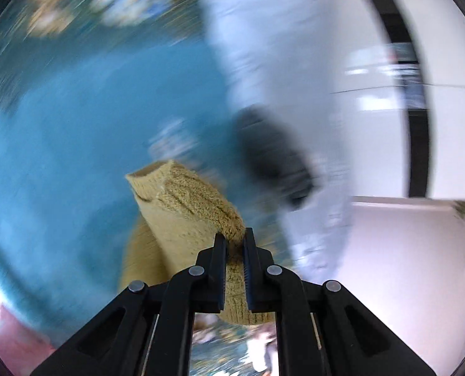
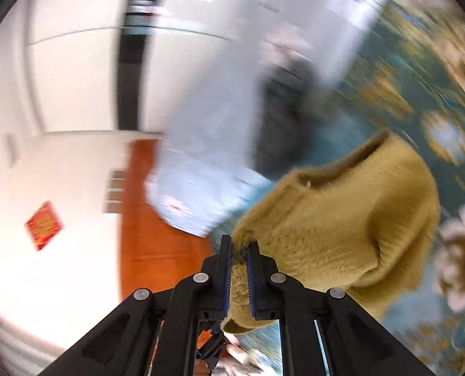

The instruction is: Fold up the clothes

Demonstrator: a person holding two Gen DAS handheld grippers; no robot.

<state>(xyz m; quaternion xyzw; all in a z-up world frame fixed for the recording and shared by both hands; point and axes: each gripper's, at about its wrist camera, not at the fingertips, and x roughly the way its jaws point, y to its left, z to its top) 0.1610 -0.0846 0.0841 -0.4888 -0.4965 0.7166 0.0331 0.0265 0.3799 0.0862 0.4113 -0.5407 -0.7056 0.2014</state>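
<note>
Motion blur smeared nearly everything behind both grippers. Left gripper (image 1: pixel 235 241) had its jaws clamped on a fold of the mustard knit sweater (image 1: pixel 188 210) — the ribbed cuff end stood up ahead of the jaws and to their left, sharp against a teal floral cloth (image 1: pixel 75 131). Right gripper (image 2: pixel 239 249) had its blue-padded jaws pinched together on fuzzy fabric of the same sweater (image 2: pixel 342 228), which bulged out ahead and to the right of the jaws. A pale bluish shape (image 2: pixel 207 125) and a dark blurred patch (image 2: pixel 279 116) lay farther ahead — too smeared to identify.
</note>
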